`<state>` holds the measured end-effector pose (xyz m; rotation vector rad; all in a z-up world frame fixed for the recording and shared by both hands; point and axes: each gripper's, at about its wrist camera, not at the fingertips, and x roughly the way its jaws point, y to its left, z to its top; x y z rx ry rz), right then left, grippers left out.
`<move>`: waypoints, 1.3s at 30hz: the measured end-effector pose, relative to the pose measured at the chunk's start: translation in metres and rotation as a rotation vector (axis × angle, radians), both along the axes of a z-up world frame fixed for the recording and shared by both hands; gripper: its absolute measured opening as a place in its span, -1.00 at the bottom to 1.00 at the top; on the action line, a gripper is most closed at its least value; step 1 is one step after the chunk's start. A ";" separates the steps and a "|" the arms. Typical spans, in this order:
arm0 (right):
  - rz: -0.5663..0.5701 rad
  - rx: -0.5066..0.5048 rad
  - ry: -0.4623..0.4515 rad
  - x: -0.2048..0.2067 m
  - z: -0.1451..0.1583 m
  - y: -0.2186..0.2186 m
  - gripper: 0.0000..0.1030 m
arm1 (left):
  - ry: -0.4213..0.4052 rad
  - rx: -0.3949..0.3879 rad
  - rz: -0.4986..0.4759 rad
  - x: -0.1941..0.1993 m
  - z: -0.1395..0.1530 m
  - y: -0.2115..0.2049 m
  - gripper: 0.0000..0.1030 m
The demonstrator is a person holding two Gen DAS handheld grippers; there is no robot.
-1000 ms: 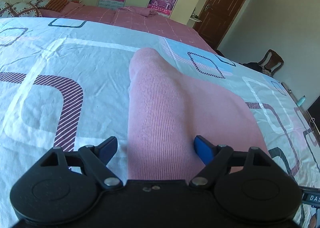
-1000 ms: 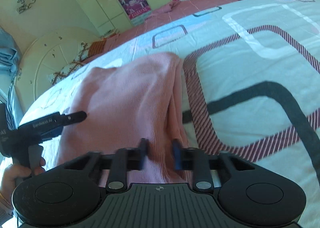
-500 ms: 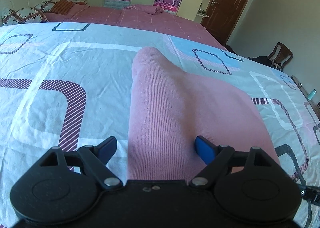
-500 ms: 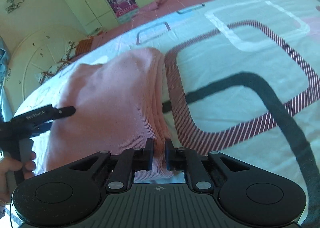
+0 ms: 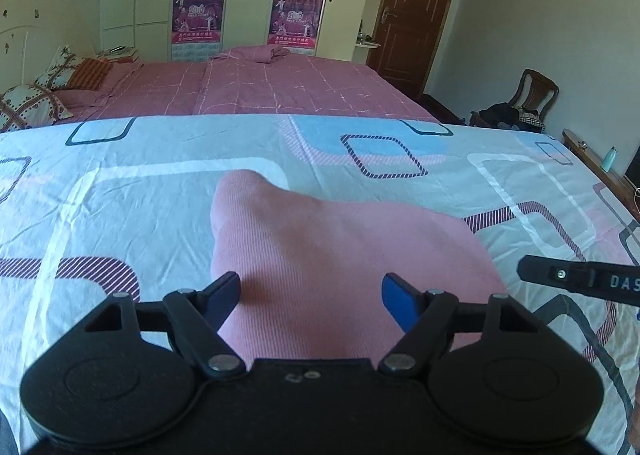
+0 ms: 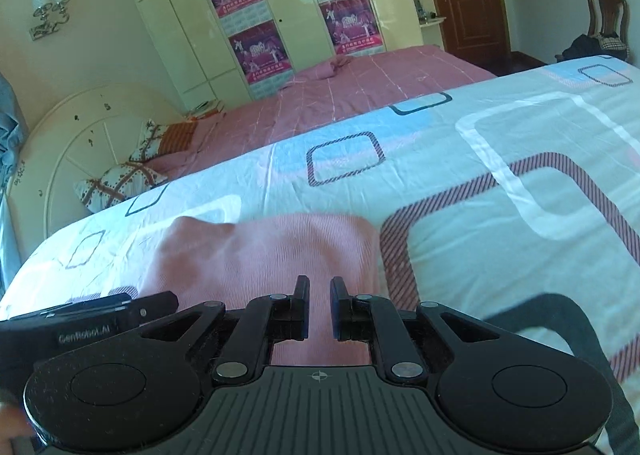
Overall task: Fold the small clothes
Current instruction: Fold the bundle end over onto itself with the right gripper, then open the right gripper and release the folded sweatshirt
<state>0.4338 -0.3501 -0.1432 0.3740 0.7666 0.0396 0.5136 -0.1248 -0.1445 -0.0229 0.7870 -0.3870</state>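
Note:
A pink ribbed garment (image 5: 320, 239) lies folded on the patterned bedsheet (image 5: 120, 191). My left gripper (image 5: 312, 295) hangs over its near left part. Its jaws are closing, the cloth lies between them, and the blue pads stand apart from it. The right gripper's black finger (image 5: 580, 279) shows at the right edge of this view. In the right wrist view my right gripper (image 6: 320, 289) is shut on the near edge of the garment (image 6: 272, 251), and pink cloth shows in the narrow gap. The left gripper (image 6: 92, 319) sits at the lower left there.
A second bed with a pink cover (image 5: 280, 87) stands behind, with pillows (image 5: 32, 107) at its white headboard (image 6: 80, 143). A wardrobe with posters (image 5: 200, 11), a brown door (image 5: 416, 15) and a chair with clothes (image 5: 528, 103) line the room's far side.
The right gripper's jaws closed on the garment's near edge and both grippers rose and drew back. The left gripper's jaws have narrowed a little.

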 end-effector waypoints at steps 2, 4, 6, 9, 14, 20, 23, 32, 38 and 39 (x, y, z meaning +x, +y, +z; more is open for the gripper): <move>0.002 -0.016 0.000 0.017 -0.004 0.006 -0.80 | -0.016 0.018 -0.002 0.010 -0.003 -0.005 0.42; 0.012 -0.057 0.005 0.034 -0.011 0.015 -0.80 | -0.018 0.027 0.004 0.019 -0.008 -0.007 0.42; 0.021 -0.114 0.001 0.049 -0.019 0.023 -0.80 | -0.018 0.038 0.013 0.028 -0.015 -0.007 0.42; 0.010 -0.156 0.002 0.064 -0.034 0.027 -0.80 | 0.020 0.046 0.034 0.039 -0.030 -0.002 0.45; 0.009 -0.250 0.060 0.076 -0.071 0.025 -0.81 | 0.045 0.011 0.065 0.044 -0.042 0.004 0.52; 0.028 -0.272 0.041 0.076 -0.074 0.018 -0.81 | 0.053 0.028 0.093 0.043 -0.038 0.002 0.61; 0.027 -0.216 0.034 0.068 -0.064 0.010 -0.81 | 0.034 0.043 0.090 0.032 -0.029 0.001 0.57; 0.103 -0.171 -0.036 0.001 -0.021 0.019 -0.80 | 0.021 0.039 0.063 -0.024 -0.011 0.012 0.55; 0.179 -0.180 -0.023 -0.043 -0.018 0.035 -0.80 | 0.017 0.055 0.018 -0.071 -0.010 0.013 0.54; 0.190 -0.190 -0.019 -0.050 -0.020 0.037 -0.80 | 0.019 0.065 0.008 -0.079 -0.012 0.013 0.54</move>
